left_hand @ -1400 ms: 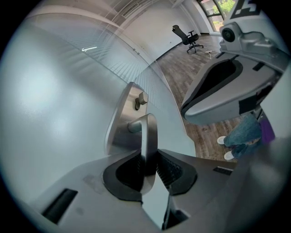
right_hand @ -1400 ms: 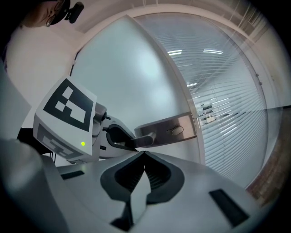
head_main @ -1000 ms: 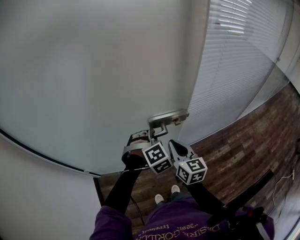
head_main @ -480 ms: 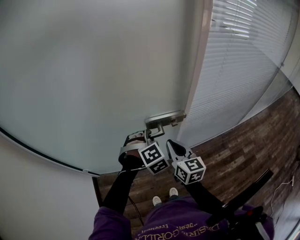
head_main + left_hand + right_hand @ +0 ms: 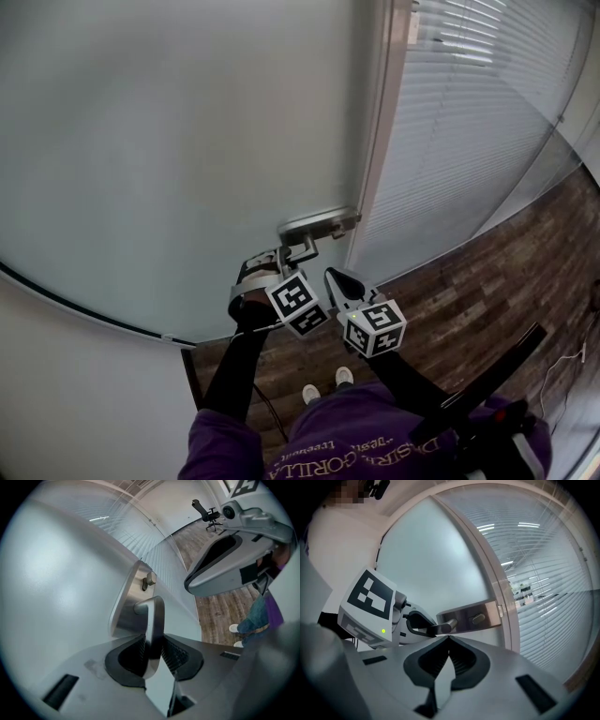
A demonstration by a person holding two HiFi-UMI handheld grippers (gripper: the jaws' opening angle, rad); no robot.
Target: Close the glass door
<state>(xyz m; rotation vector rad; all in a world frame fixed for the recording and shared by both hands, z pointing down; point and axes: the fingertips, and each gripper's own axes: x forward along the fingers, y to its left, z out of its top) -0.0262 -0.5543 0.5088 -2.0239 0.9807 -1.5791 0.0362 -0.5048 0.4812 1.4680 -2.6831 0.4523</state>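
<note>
Closure looks nearly complete: frosted glass door (image 5: 187, 141) sits almost against pale door frame (image 5: 392, 112), with final latching left. Left gripper (image 5: 154, 652) clamps brushed steel lever handle (image 5: 154, 613) beside that frame; right gripper (image 5: 448, 641), jaws together and empty, hovers near the frame.

The frosted glass door (image 5: 187, 141) is a pale, milky grey, and its brushed silver lever handle (image 5: 153, 616) is a shade darker. Beside it hang white horizontal-slat blinds (image 5: 469, 131), finely striped. The wood-plank floor (image 5: 497, 291) is dark brown, streaked lighter. The left hand-held gripper (image 5: 153, 649) and right hand-held gripper (image 5: 449, 639) are light grey with black ribbed pads. Their marker cubes (image 5: 298, 302) are white with black squares. The person's purple shirt (image 5: 356, 455) has pale lettering.
</note>
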